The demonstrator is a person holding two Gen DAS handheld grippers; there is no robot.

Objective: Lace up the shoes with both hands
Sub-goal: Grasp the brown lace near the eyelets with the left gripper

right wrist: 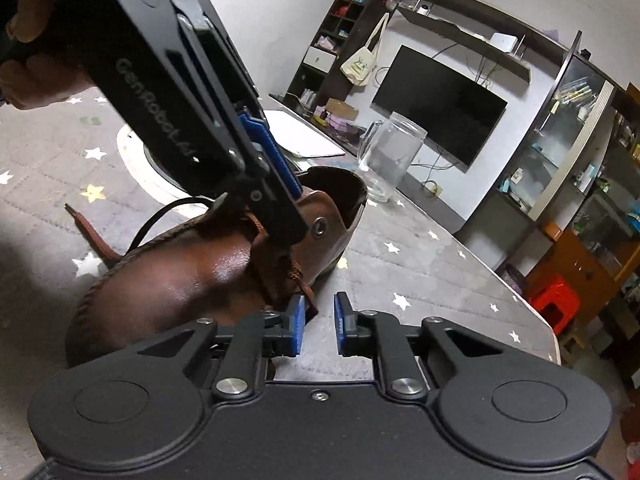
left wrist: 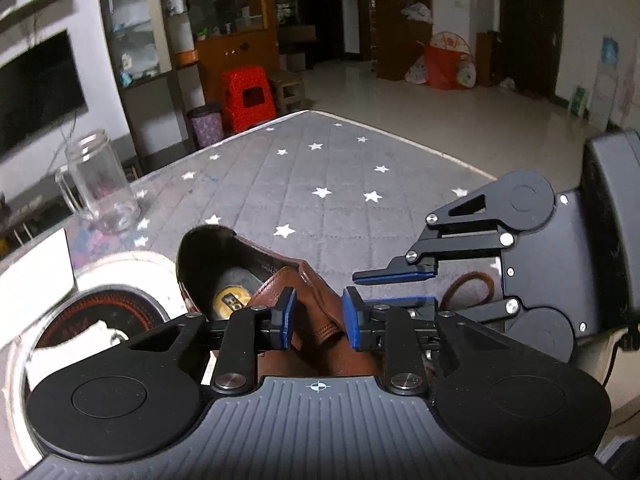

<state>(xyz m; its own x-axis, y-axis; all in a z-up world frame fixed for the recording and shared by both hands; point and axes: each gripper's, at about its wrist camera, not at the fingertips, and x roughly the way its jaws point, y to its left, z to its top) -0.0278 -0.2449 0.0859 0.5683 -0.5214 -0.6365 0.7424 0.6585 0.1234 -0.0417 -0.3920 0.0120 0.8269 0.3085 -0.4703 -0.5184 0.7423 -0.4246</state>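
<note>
A brown leather shoe (right wrist: 180, 272) lies on the grey star-patterned cloth, its opening (left wrist: 212, 264) facing away. My left gripper (left wrist: 319, 318) comes down on the shoe from above; its blue pads press on both sides of a leather flap (left wrist: 318, 304) near a metal eyelet (right wrist: 320, 227). A flat brown lace (right wrist: 298, 278) hangs from that flap beside the left fingertip of my right gripper (right wrist: 319, 322). The right gripper is open by a narrow gap with nothing in it. More lace curls behind the right gripper (left wrist: 472, 284), and its other end trails left of the shoe (right wrist: 94, 240).
A clear glass jar (left wrist: 100, 184) (right wrist: 392, 156) stands beyond the shoe's heel. A round white appliance with a dark centre (left wrist: 120, 276) and a white sheet (right wrist: 300, 136) lie to the shoe's side. The cloth-covered table ends at an edge (left wrist: 400, 132). A hand (right wrist: 36, 20) holds the left gripper.
</note>
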